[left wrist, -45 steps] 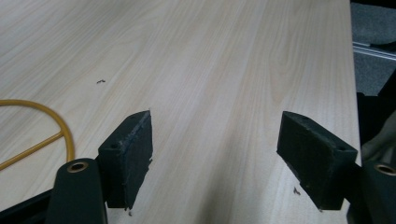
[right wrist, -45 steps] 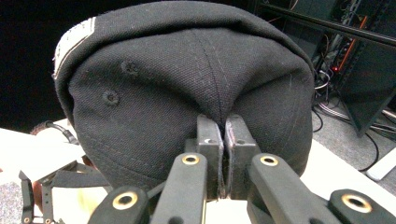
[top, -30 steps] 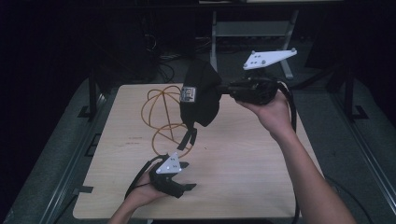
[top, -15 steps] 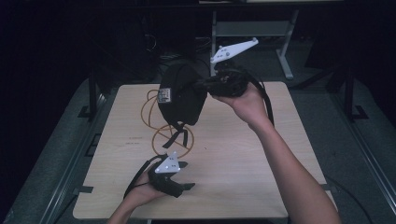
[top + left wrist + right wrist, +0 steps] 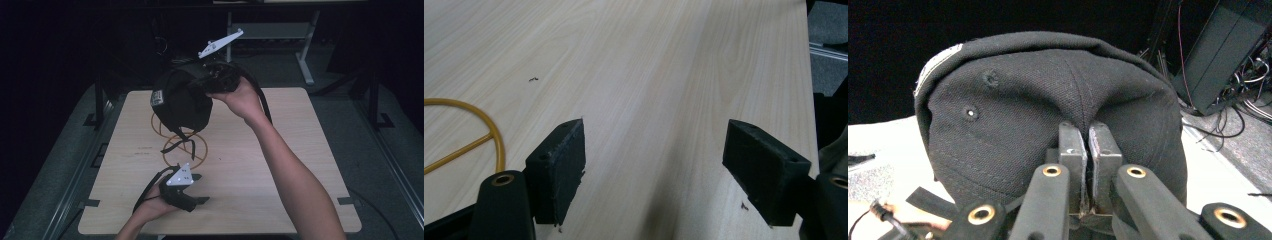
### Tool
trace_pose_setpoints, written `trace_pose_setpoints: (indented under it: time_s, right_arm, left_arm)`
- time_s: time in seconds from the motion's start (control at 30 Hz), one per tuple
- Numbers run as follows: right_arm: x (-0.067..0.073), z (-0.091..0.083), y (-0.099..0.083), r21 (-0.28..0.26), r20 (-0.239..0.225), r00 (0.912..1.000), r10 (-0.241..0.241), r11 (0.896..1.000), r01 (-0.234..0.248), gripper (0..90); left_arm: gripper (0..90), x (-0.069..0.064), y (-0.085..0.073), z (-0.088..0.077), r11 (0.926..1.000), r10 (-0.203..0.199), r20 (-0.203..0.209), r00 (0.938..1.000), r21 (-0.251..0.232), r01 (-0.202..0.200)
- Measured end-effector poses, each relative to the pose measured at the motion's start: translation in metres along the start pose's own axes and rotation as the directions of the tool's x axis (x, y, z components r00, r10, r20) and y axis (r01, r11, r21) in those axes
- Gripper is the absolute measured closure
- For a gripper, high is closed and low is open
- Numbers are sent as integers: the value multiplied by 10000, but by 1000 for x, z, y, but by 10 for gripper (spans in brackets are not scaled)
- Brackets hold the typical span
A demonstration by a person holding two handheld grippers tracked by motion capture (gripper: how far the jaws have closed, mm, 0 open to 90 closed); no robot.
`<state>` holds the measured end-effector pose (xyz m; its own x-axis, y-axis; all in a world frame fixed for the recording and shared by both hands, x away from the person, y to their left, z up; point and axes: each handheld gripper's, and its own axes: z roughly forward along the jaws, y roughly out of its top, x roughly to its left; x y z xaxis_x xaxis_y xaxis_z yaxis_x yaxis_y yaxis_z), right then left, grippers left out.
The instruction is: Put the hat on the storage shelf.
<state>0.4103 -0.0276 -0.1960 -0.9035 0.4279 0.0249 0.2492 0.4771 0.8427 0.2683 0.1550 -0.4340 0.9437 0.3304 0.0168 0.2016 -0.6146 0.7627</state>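
Right gripper view: right tongs (image 5: 1090,150) pinched shut on a thin fold of the black cap (image 5: 181,100), held above the worktop (image 5: 300,165) over the yellow hoop (image 5: 184,149), left tongs (image 5: 654,165) wide open, empty; fabric could slip and drop.

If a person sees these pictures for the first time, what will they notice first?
The black fabric cap stands out first: the right gripper pinches its cloth and holds it in the air above the far side of the pale wooden table. Under it lies a yellow wire hanger, and the left gripper rests open near the table's front edge.
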Motion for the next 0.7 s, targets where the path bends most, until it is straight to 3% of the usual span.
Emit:
trace_pose_setpoints:
  time_s: [0.47,0.7]
  right_arm:
    - [-8,31,13,195,-238,9992,325,9993,-321,868]
    - [-3,50,17,155,-452,9983,364,9992,-357,860]
  left_arm:
    - [248,-1,2,4,9999,139,117,9998,22,-139]
    - [248,-1,0,5,9999,112,99,9999,112,-113]
